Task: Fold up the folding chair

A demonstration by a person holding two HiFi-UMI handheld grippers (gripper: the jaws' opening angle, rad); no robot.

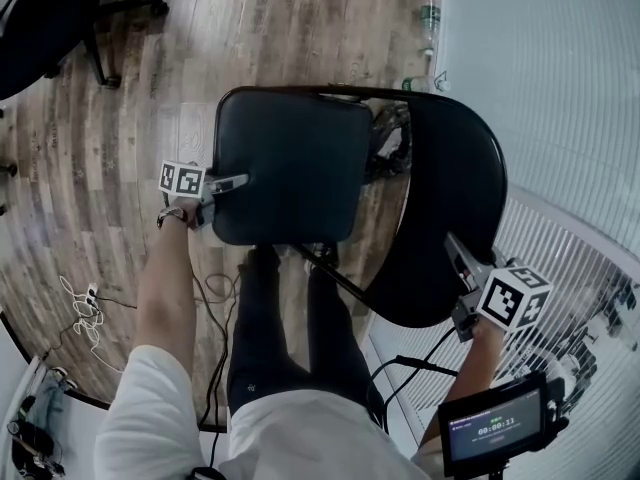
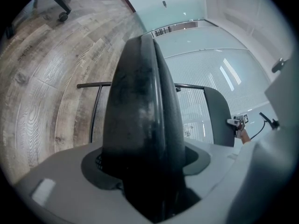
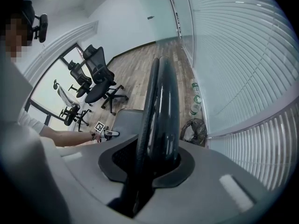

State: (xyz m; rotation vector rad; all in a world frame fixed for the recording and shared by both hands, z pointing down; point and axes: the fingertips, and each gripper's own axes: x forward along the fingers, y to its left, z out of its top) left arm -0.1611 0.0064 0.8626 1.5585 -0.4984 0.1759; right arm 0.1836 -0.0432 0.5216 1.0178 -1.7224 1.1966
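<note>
The black folding chair stands open below me in the head view, its padded seat (image 1: 285,168) in the middle and its curved backrest (image 1: 455,198) to the right. My left gripper (image 1: 235,182) is shut on the seat's left edge. In the left gripper view the seat (image 2: 140,125) runs edge-on between the jaws. My right gripper (image 1: 462,258) is shut on the backrest's near rim. The right gripper view has the backrest (image 3: 161,111) standing edge-on between the jaws, with the seat (image 3: 126,122) and left gripper (image 3: 110,133) beyond it.
A window wall with blinds (image 1: 570,88) runs close along the right. Two bottles (image 1: 428,18) stand on the floor by it. Cables (image 1: 85,308) lie at the left, my legs (image 1: 290,328) are under the chair, and office chairs (image 3: 100,78) stand farther off.
</note>
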